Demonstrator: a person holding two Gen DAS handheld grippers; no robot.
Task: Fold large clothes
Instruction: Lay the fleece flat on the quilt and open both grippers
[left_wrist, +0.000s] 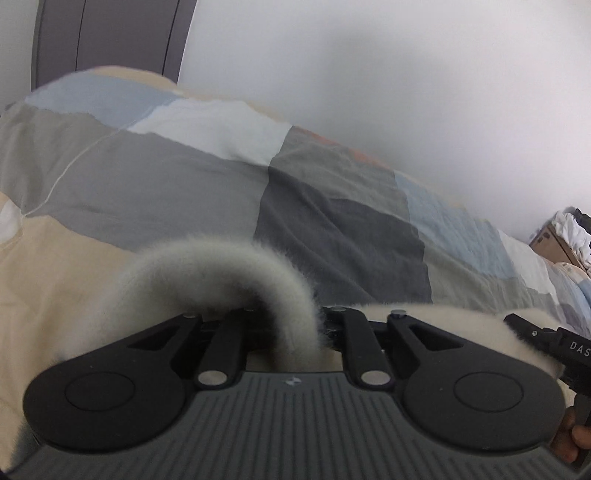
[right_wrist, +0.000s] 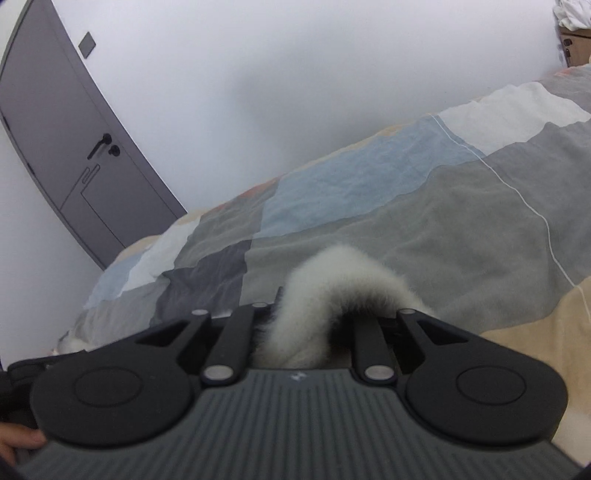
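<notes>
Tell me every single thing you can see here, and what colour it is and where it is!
Fluffy garment: one, cream-white, lying on the bed, a fold arching up at each gripper.
Patchwork bedcover: one, grey, blue, white and beige patches, spread across the bed.
Door: one, grey with a black handle, in the far wall.
Wall: white, behind the bed.
Cardboard box: one, brown, past the bed's far end, white cloth piled on top.
Left gripper: black, low in its own view, fluffy fabric between its fingers.
Right gripper: black, likewise with fluffy fabric between its fingers.
Hand: one, at the right wrist view's lower left edge.
</notes>
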